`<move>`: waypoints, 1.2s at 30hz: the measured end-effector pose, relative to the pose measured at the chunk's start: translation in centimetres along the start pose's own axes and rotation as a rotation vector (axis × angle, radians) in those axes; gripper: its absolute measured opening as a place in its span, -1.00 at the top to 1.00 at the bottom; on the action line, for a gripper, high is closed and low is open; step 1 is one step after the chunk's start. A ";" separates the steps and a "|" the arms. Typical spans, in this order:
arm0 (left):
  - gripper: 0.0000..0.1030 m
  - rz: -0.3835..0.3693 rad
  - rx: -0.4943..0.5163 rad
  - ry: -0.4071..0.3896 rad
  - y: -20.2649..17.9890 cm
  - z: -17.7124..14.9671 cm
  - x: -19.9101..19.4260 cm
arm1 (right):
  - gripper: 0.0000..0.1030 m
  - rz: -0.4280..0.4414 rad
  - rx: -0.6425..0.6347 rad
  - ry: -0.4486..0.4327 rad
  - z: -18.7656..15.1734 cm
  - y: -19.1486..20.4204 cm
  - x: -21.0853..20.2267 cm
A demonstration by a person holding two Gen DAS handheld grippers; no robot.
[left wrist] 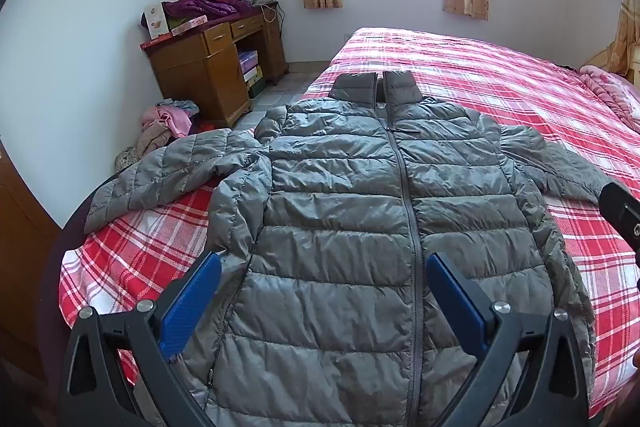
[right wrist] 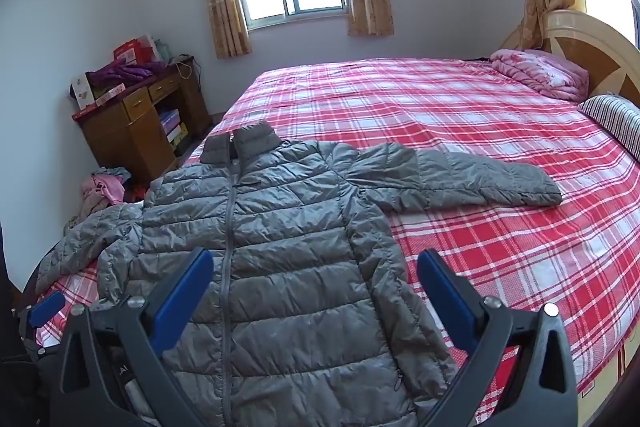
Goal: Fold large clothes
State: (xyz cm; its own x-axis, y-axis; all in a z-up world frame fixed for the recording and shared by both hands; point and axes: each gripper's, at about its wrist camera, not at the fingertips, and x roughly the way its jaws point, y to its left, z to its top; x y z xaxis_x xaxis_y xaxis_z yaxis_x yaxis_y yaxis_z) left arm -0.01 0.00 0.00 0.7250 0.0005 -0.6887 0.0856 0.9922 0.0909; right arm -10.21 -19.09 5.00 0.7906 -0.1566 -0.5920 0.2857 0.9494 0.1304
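A grey quilted puffer jacket (left wrist: 352,211) lies flat and zipped, front up, on the red plaid bed (left wrist: 520,95), collar far, both sleeves spread out sideways. My left gripper (left wrist: 324,267) is open and empty, above the jacket's lower left half. In the right wrist view the jacket (right wrist: 280,247) lies the same way, its right sleeve (right wrist: 472,183) stretched across the bed. My right gripper (right wrist: 316,267) is open and empty, above the jacket's lower right side. The left gripper's blue finger (right wrist: 48,307) shows at the far left edge.
A wooden desk (left wrist: 208,71) piled with boxes and purple clothing stands by the far left wall. A heap of clothes (left wrist: 168,123) lies on the floor beside it. A pink folded quilt (right wrist: 540,71) and a striped pillow (right wrist: 612,119) sit by the headboard.
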 end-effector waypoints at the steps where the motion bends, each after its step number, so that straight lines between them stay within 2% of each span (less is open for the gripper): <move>1: -0.98 0.000 -0.001 0.001 0.0 0.0 0.0 | -1.00 0.000 0.000 0.001 0.0 0.2 0.0; 36: -0.98 0.004 0.004 -0.005 0.2 -0.1 -0.1 | -1.00 0.001 -0.001 0.007 -0.3 0.3 0.1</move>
State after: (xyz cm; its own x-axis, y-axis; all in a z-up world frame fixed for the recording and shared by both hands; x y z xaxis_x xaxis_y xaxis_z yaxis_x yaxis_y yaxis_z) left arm -0.19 0.23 0.01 0.7287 0.0035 -0.6849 0.0859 0.9916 0.0965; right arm -10.22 -18.76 4.79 0.7869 -0.1534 -0.5977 0.2843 0.9498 0.1306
